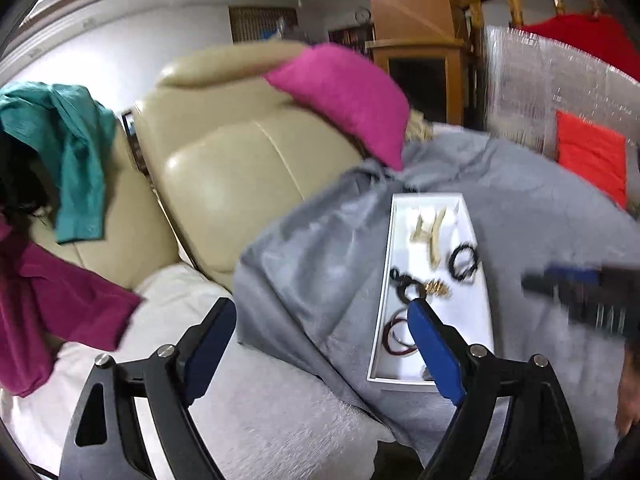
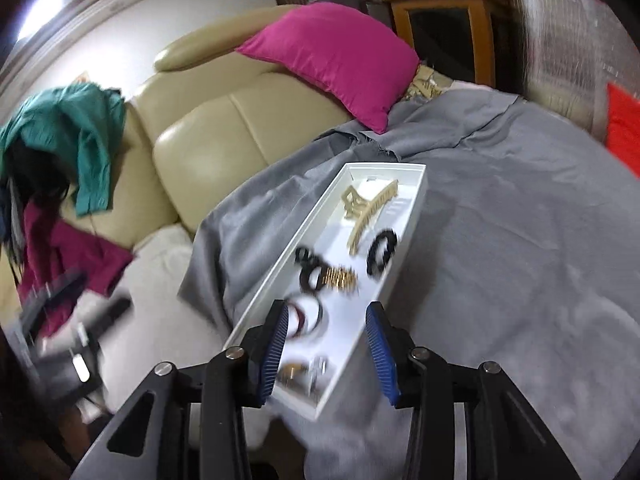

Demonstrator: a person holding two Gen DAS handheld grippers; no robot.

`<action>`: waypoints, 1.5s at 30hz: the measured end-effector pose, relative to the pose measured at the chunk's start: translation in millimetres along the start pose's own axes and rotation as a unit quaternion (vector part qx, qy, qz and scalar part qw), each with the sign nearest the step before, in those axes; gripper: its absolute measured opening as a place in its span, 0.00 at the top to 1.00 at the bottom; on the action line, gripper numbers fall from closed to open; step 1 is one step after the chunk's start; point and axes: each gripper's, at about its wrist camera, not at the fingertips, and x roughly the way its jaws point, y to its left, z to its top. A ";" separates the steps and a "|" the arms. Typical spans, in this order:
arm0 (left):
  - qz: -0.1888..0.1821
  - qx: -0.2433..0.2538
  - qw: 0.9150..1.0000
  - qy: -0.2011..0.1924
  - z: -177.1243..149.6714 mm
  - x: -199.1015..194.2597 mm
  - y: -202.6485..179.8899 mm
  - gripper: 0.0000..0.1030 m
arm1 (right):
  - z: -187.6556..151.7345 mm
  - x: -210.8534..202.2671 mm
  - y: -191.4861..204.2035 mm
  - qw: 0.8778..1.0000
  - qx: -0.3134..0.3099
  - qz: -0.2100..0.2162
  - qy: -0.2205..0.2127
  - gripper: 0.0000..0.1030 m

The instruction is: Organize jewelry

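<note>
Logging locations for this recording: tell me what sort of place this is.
Most likely a home living room. A cream leather sofa with a magenta cushion fills the background, clothes such as a teal shirt are draped over it, and a wooden cabinet stands behind.

No text, label, brand, number or sign can be read in either view. The long white rectangular plastic tray (image 2: 404,216) bears no visible print on its walls, and the shiny silver sheet (image 1: 552,80) at the right edge shows only a blurred pattern, not letters. A small round shape high on the far wall may be a clock, but it is too small and blurred to read.
</note>
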 end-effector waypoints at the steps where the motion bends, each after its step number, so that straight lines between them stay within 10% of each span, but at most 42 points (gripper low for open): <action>1: 0.001 -0.003 1.000 -0.013 3.6 -16.8 2.9 0.15 | -8.3 -15.1 7.5 1.000 -0.010 -0.009 -0.003 0.58; 16: 0.014 -0.001 0.999 -0.050 -1.2 -120.4 1.1 0.09 | -62.4 -163.9 80.8 0.983 0.004 -0.141 -0.117 0.40; 45: 0.020 -0.013 0.998 -0.050 -8.1 -124.2 25.8 0.09 | -66.0 -154.7 99.8 0.985 0.033 -0.127 -0.109 0.39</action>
